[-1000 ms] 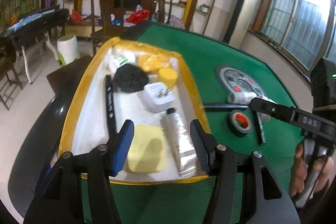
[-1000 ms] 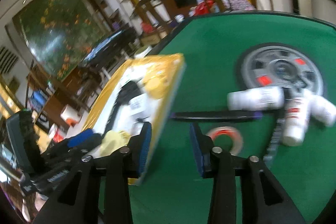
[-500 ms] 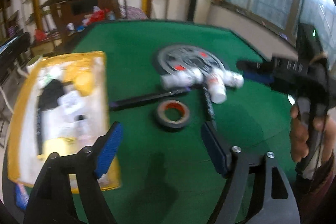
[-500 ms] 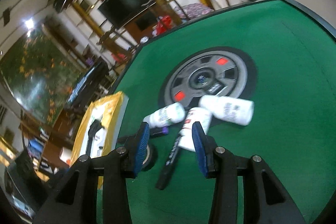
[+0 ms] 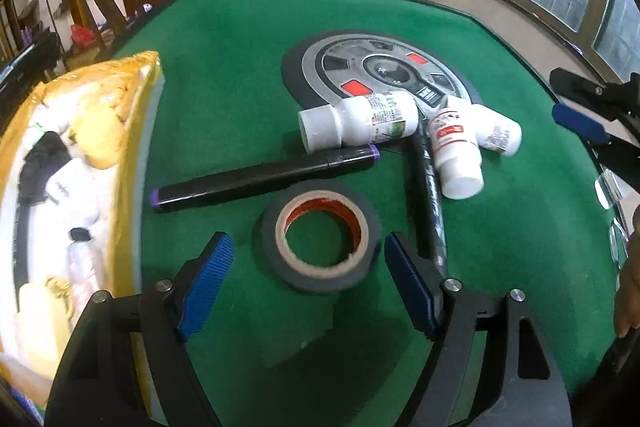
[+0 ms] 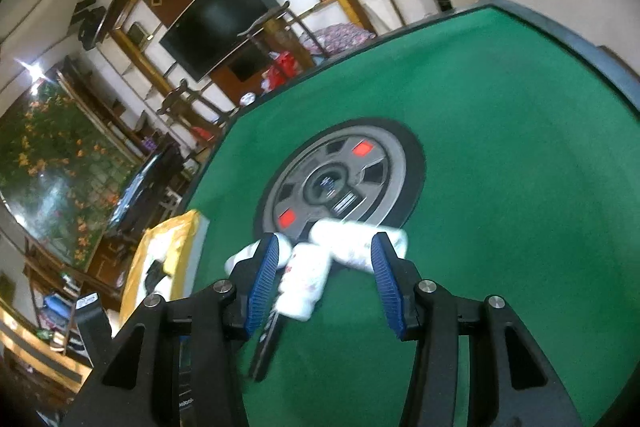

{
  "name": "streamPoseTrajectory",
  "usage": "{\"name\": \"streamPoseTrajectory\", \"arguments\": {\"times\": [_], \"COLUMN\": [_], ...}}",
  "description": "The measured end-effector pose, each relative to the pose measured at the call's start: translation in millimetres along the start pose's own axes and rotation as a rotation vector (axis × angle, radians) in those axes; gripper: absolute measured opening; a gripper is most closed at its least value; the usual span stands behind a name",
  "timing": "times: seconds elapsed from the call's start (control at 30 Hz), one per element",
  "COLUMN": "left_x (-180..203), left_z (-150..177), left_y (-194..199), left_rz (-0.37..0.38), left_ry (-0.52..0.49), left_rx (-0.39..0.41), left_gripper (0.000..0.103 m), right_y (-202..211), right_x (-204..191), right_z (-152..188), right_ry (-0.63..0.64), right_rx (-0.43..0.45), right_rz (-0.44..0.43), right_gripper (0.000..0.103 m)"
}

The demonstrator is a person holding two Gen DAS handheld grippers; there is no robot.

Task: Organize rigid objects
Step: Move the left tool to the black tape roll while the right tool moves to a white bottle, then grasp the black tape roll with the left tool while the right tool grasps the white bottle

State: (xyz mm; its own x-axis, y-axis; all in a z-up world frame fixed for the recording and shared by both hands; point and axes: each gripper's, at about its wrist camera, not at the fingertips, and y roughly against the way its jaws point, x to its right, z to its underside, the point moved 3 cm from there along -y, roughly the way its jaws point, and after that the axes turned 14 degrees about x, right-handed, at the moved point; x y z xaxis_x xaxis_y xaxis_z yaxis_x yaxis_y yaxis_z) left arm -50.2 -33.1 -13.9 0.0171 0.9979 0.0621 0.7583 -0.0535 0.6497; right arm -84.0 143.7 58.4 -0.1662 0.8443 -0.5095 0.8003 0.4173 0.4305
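Left tongs [image 5: 306, 281] apart, jaws just widened, straddling the black tape roll [image 5: 316, 235] lying flat on the green table [image 5: 224, 75], pads not touching it. Best to lower further, centre the roll, then close on its outer wall. Yellow tray [image 5: 132, 155] sits just left, already holding items. Right tongs [image 6: 324, 281] apart, nothing gripped, jaws just opened slightly; white bottles [image 6: 304, 281] lie between and just beyond the pads, blurred.
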Motion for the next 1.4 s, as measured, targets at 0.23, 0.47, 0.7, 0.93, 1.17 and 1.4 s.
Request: {"name": "streamPoseTrajectory", "arguments": {"times": [0.23, 0.47, 0.7, 0.93, 1.17, 1.4], "left_x": [-3, -7, -6, 0, -1, -4], "left_z": [4, 0, -1, -1, -2, -2], "left_y": [0, 0, -1, -4, -3, -2], "left_rz": [0.008, 0.038, 0.032, 0.007, 0.027, 0.042], "left_ry": [0.014, 0.044, 0.036, -0.002, 0.014, 0.034], "left_rx": [0.043, 0.052, 0.050, 0.037, 0.054, 0.060], "left_gripper": [0.072, 0.072, 0.072, 0.073, 0.061, 0.061], "right_y": [-48, -60, -53, -60, -52, -24], "right_x": [16, -5, -11, -8, -7, -2], "right_z": [-7, 21, 28, 34, 35, 29], "right_ry": [0.030, 0.134, 0.218, 0.236, 0.271, 0.275], "right_rx": [-0.093, -0.252, -0.242, -0.266, -0.249, -0.239], "right_rz": [-0.002, -0.083, -0.009, 0.026, 0.064, 0.068], "right_gripper": [0.043, 0.036, 0.036, 0.036, 0.034, 0.033]}}
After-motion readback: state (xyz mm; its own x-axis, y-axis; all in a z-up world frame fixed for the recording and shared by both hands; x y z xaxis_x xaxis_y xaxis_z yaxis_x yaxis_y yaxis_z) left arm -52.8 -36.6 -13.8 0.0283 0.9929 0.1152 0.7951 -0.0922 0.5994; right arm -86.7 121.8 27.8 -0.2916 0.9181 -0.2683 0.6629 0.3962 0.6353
